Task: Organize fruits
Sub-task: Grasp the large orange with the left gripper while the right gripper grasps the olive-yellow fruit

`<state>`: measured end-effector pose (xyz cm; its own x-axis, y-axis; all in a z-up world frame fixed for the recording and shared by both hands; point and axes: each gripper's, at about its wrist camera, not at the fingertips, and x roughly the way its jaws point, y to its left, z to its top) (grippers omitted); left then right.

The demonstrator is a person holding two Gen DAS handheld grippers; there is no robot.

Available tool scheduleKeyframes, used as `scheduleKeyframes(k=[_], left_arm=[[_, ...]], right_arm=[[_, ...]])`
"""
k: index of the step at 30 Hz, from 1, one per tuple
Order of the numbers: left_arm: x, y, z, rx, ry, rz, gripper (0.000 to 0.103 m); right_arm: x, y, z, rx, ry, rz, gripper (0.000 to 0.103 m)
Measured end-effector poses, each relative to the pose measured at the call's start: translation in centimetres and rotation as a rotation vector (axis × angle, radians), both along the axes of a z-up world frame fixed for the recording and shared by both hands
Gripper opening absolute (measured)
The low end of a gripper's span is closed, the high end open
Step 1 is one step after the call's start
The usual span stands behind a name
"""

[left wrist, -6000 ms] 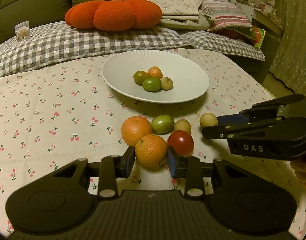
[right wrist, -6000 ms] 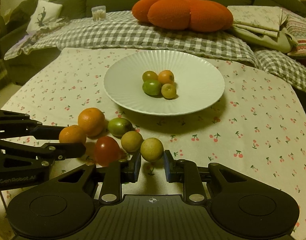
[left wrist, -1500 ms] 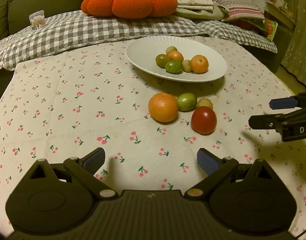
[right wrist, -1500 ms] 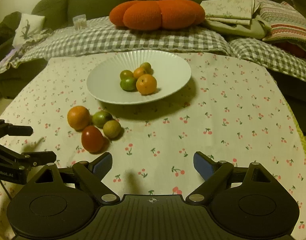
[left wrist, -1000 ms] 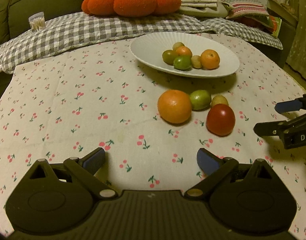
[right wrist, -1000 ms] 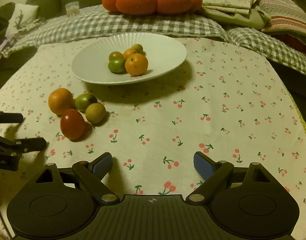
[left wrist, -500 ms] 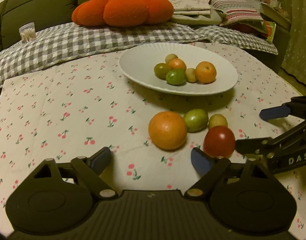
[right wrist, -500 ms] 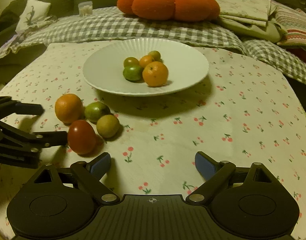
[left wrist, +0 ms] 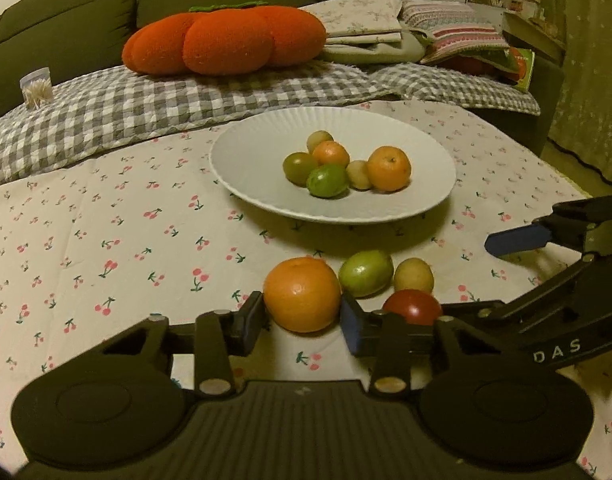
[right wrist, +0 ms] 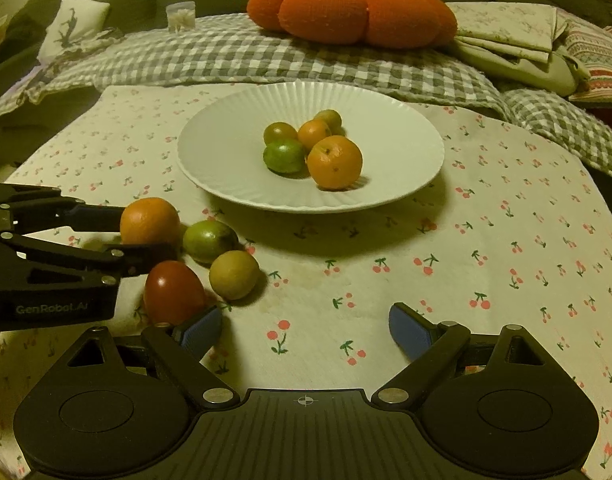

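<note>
A white plate (left wrist: 242, 160) (right wrist: 406, 152) holds several small fruits, among them an orange (left wrist: 388, 168) (right wrist: 335, 162). On the cloth in front of it lie a large orange (left wrist: 302, 294) (right wrist: 149, 220), a green fruit (left wrist: 366, 273) (right wrist: 209, 241), a yellow-brown fruit (left wrist: 413, 275) (right wrist: 234, 274) and a red tomato (left wrist: 412, 306) (right wrist: 173, 292). My left gripper (left wrist: 302, 322) (right wrist: 142, 232) is shut on the large orange, which rests on the cloth. My right gripper (right wrist: 302, 330) is open and empty, its left pad beside the tomato.
A cherry-print cloth (left wrist: 106, 240) covers the round table. Behind it a sofa carries a grey checked blanket (left wrist: 106, 112), an orange pumpkin cushion (left wrist: 226, 40), folded linen (left wrist: 366, 28) and a small toothpick jar (left wrist: 36, 88).
My left gripper moved forward and closed its fingers on the large orange. My right gripper moved closer to the tomato and stayed open.
</note>
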<state>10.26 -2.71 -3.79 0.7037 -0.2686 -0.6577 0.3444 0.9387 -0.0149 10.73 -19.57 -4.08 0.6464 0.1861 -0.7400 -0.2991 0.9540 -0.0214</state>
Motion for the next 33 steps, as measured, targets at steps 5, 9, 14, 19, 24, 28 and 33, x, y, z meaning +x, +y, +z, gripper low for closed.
scheduleKeyframes(k=[5,9,14,19,24,28,33], left_arm=[[-0.3,0.4,0.1,-0.001,0.006,0.012,0.039],[-0.6,0.9,0.2,-0.001,0.013,0.022,0.039],[-1.0,1.4,0.3,0.000,0.019,0.026,0.039],[-1.4,1.8,0.5,0.001,0.022,0.031,0.039],[-1.6,2.0,0.5,0.003,0.026,0.033,0.039],[-1.7,2.0,0.5,0.002,0.030,0.036,0.039],[-1.7,1.9,0.5,0.003,0.032,0.038,0.039]], right_arm=[[0.0,0.3,0.1,0.002,-0.005,0.010,0.088],[0.1,0.6,0.3,0.007,-0.007,0.024,0.083],[0.0,1.5,0.4,0.025,-0.001,0.071,0.074],[0.0,2.3,0.5,0.029,-0.001,0.097,0.062],[0.1,2.3,0.7,0.039,-0.001,0.094,0.048],[0.3,2.1,0.7,0.043,-0.001,0.089,0.040],[0.3,2.1,0.7,0.041,-0.002,0.090,0.037]])
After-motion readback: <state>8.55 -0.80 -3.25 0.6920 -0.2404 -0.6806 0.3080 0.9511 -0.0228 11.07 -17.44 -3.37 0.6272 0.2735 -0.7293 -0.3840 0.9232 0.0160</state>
